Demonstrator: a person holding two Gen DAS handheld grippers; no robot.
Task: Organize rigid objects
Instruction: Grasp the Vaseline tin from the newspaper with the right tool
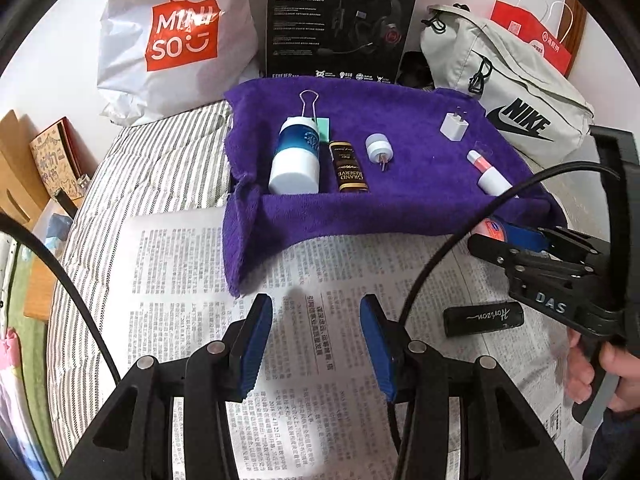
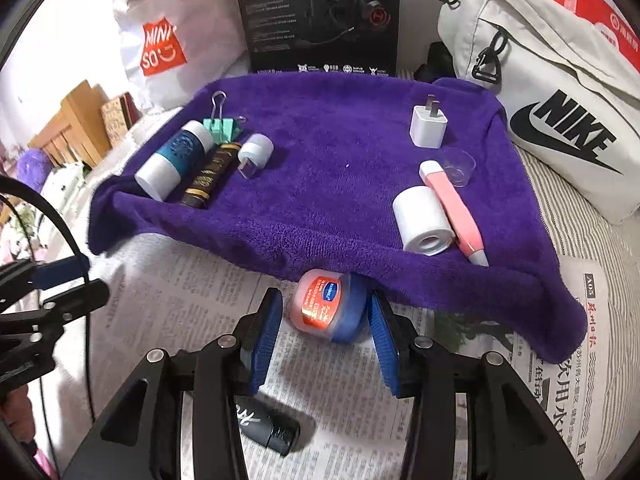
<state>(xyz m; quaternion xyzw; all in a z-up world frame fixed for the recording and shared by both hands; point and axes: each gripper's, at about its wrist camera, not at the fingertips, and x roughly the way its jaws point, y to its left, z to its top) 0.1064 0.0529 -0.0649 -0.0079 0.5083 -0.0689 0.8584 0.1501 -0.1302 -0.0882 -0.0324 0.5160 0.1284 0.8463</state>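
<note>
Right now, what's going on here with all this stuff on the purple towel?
A person with a claw in each hand is sorting small items onto the towel. The right claw is open around a small jar on the newspaper at the towel's edge. The left claw hangs open and empty. A black tube lies on the newspaper.

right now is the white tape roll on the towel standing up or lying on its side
On its side. The white tape roll lies on the purple towel, hollow core facing the camera, beside the pink pen.
</note>
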